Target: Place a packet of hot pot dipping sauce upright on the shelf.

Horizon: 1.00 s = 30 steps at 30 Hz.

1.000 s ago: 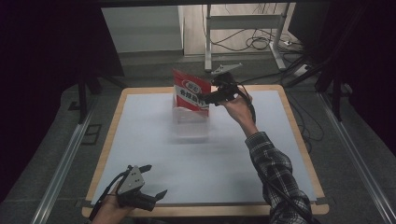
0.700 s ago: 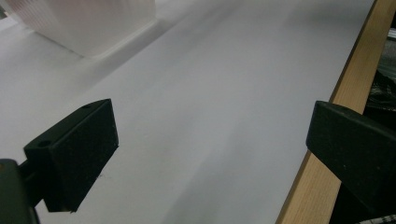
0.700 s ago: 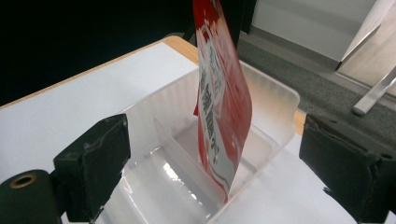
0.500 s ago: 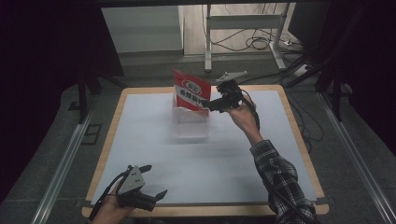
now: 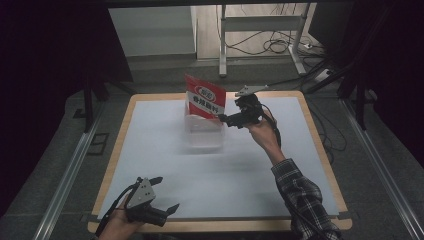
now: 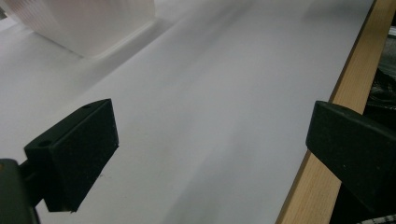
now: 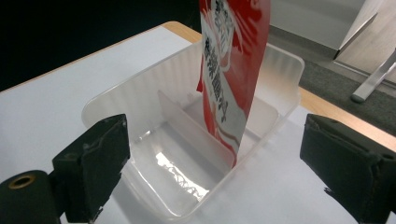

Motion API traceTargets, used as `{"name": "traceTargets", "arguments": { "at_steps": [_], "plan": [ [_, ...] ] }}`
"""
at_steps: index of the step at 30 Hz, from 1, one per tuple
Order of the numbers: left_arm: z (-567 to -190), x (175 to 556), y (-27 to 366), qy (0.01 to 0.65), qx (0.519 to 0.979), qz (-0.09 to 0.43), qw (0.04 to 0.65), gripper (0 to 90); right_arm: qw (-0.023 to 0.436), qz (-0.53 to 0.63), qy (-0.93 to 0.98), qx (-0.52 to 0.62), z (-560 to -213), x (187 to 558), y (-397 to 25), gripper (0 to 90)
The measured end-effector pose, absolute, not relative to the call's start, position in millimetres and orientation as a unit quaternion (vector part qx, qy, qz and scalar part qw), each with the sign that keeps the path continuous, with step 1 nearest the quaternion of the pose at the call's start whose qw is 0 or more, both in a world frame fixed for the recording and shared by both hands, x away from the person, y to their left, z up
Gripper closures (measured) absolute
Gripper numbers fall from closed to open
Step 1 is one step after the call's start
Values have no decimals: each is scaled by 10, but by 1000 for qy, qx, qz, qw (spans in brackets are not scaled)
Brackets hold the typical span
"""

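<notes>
You are holding the right tongs (image 5: 223, 118) just beside the translucent ribbed plastic bin (image 7: 187, 140), its jaws spread wide and gripping nothing. The red and white printed packet (image 7: 233, 70) is standing upright inside that bin, in the compartment on the far side of the thin divider wall (image 7: 191, 126) as the right gripper view sees it, its lower edge down against the divider. From the right tongs the packet is lying straight ahead and slightly above, its long axis running vertical, top sticking well over the bin rim. Your right hand (image 5: 262, 131) is by far the nearer one. Your left tongs (image 5: 162, 207) are sitting at the near edge of the white worktop (image 5: 260, 180), well apart from the bin, jaws also spread and empty.

Count: one bin, two compartments, one divider, one packet, two tongs.

My guess: any regrasp is wanting a pinch across the packet's flat faces.
</notes>
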<state>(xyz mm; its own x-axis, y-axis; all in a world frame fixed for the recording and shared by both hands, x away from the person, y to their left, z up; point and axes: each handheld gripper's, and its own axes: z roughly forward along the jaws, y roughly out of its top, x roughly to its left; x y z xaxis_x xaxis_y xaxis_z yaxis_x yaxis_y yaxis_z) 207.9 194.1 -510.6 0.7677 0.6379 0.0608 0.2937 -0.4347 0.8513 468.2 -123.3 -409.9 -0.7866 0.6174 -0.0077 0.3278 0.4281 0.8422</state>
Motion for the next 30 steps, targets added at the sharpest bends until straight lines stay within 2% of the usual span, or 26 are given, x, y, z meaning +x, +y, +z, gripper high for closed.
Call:
{"name": "traceTargets", "arguments": {
  "at_steps": [19,30],
  "plan": [
    [-5105,2076,1935,281,826,193,448,24,171,455,822,298,-4273,4451,-1385,63],
    [-5103,2069,1933,277,828,194,448,24,179,452,820,301,-4261,4367,-1466,54]
  ]
}}
